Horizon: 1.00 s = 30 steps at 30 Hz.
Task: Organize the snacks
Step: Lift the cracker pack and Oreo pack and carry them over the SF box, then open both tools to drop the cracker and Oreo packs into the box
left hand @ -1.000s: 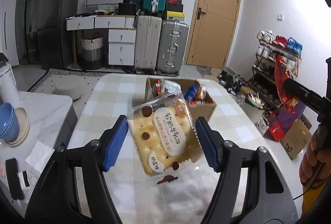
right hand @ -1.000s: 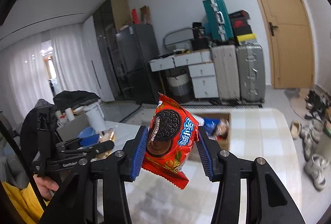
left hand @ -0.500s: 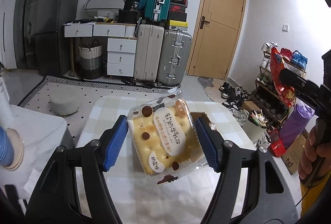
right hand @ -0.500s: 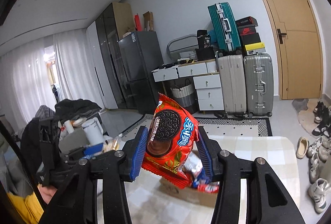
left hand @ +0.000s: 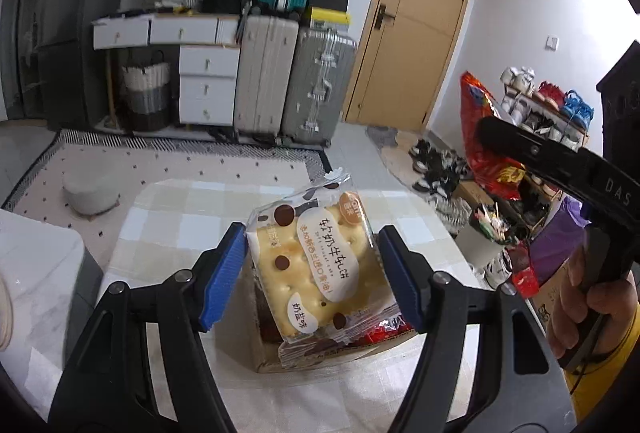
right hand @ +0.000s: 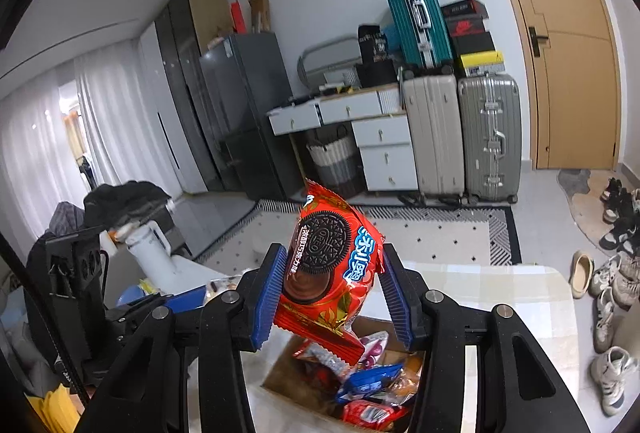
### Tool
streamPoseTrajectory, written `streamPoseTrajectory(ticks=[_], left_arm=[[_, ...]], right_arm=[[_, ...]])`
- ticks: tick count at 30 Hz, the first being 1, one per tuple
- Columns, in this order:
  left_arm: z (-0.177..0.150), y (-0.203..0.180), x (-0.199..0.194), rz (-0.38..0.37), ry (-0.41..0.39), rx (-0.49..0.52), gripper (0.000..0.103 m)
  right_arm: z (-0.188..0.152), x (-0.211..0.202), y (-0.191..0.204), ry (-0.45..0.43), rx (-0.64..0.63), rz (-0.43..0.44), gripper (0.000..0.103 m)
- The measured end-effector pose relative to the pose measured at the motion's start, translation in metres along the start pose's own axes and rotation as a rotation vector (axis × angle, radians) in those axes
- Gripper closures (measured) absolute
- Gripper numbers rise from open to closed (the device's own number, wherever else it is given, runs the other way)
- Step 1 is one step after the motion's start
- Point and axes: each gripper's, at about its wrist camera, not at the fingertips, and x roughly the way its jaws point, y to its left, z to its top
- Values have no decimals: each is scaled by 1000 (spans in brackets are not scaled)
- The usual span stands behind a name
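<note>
Clamped flat between the blue pads of the left hand-held gripper, a cracker pack, and pinched upright in the right hand-held gripper, a red Oreo packet, both above the cardboard box on the desk, probably for dropping in.

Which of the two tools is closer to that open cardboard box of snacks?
Hard to call. The left tool holds a cracker packet above the box; the right tool holds a red Oreo packet above it.
</note>
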Motion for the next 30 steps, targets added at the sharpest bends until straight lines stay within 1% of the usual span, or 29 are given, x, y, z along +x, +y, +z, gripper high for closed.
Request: streamPoseTrajectory(ticks=[3,8,15,17,21,25,30], left_arm=[[2,-2,43,-15,53,-4,38],[-11,2,101,-28,135,-6,38],[-27,4,152,-43,186,-5,38],[-37,10,156,-45,188,-7,38],[-45,17,167,-53,203,-16,38],[-46,20,168,-49,172,-2,38],[-45,20,163,-33,173,12,38]], right_arm=[[-5,25,-11,38,-4,-10,55],[-20,66,-27,109,-5,-22,55],[-44,112,-47,205,10,-28,55],[-51,120,-50,224,5,-32,55],[-61,135,-56,258,20,-36,55],[-69,142,-59,280,12,-36,55],[-75,149,-58,303,17,-42,55]])
